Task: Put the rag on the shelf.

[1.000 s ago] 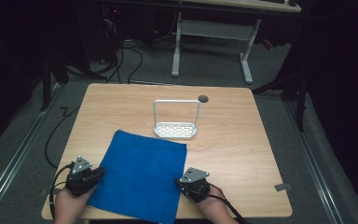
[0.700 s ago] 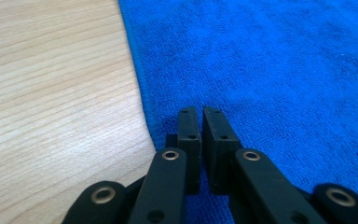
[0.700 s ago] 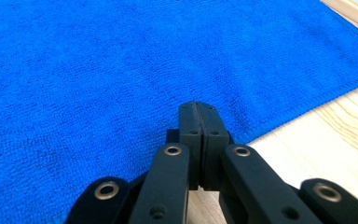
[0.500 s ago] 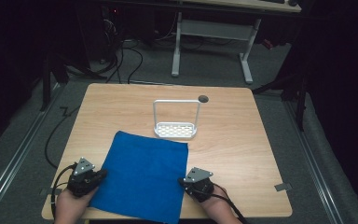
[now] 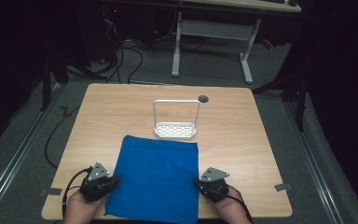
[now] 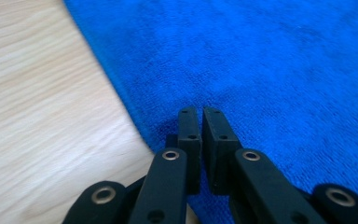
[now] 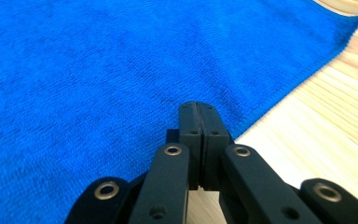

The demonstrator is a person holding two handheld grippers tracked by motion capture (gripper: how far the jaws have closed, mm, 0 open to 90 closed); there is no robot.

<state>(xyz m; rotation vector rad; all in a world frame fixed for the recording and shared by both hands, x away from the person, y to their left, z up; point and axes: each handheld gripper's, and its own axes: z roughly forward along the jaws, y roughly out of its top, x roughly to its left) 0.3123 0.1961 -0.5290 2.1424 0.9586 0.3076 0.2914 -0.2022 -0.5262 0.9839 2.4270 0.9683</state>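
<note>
rack stands beyond blue cloth; left gripper barely parted, right gripper closed, both over cloth edges.

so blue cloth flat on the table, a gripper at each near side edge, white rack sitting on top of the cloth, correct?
Not quite. The white rack stands on the bare table just beyond the blue cloth's far edge, not on it; the high view shows this. The rest holds: left gripper, right gripper.
</note>
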